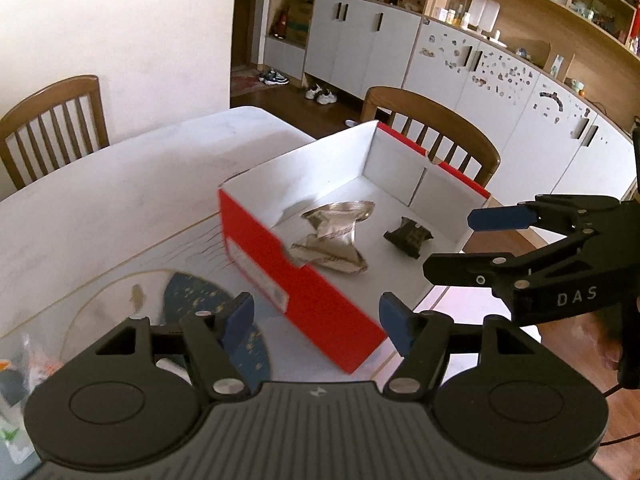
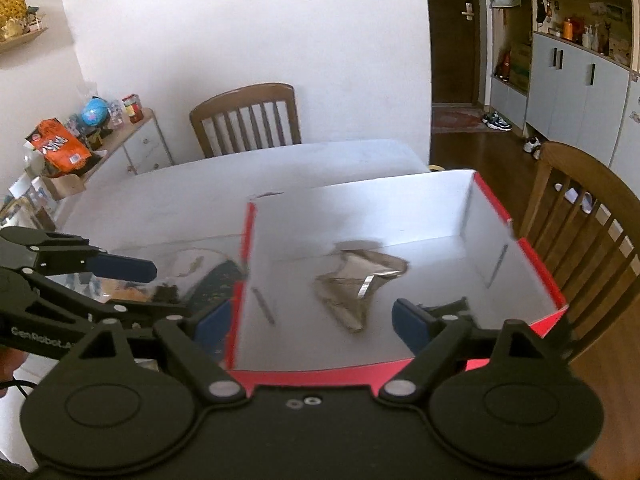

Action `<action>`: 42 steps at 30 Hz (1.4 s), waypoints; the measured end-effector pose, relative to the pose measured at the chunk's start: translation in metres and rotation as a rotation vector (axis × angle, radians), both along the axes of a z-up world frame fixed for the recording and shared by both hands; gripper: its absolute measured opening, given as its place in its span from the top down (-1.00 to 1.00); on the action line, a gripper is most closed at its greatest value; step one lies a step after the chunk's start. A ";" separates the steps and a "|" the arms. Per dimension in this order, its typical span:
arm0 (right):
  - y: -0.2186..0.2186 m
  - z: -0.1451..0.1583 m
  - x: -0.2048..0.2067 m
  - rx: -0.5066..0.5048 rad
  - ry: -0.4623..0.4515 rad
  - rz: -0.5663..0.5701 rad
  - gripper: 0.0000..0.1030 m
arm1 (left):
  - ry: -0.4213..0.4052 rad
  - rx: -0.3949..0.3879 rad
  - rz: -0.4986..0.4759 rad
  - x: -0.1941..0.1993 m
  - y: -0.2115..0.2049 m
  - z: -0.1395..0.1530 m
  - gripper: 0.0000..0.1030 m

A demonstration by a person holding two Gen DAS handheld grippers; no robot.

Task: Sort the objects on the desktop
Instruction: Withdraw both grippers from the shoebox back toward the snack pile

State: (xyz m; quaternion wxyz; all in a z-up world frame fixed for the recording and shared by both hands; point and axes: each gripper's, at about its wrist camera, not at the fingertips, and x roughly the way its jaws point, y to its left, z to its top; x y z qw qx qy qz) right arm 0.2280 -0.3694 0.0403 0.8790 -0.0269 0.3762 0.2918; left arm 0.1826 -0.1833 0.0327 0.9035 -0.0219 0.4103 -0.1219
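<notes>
A red shoebox (image 1: 316, 300) with a white inside stands on the table. In it lie a crumpled silver wrapper (image 1: 334, 236) and a small dark crumpled object (image 1: 408, 236). My left gripper (image 1: 318, 322) is open and empty, just short of the box's near red wall. My right gripper (image 1: 452, 242) is open at the box's right rim. In the right wrist view the box (image 2: 532, 264) fills the middle; the wrapper (image 2: 356, 280) lies inside, and my right gripper (image 2: 312, 322) hangs open and empty over the near wall. The left gripper (image 2: 132, 280) shows at left, open.
A white table (image 1: 120, 192) carries a mat with a dark blue fan pattern (image 1: 192, 296). Clear packaging lies at the near left (image 1: 24, 364). Wooden chairs stand at the far left (image 1: 52, 128) and behind the box (image 1: 440, 132). A side shelf with snacks (image 2: 64, 148) is at the left.
</notes>
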 end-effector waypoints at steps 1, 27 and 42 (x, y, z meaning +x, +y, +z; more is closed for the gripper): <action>0.005 0.001 -0.005 0.003 -0.001 0.001 -0.72 | -0.002 -0.002 0.005 -0.005 0.005 0.000 -0.34; 0.110 0.002 -0.104 0.034 -0.032 0.010 -0.92 | -0.066 0.021 0.101 -0.100 0.124 0.002 -0.97; 0.153 -0.008 -0.131 -0.003 -0.062 0.033 -0.94 | -0.075 0.039 0.229 -0.134 0.190 -0.011 -0.99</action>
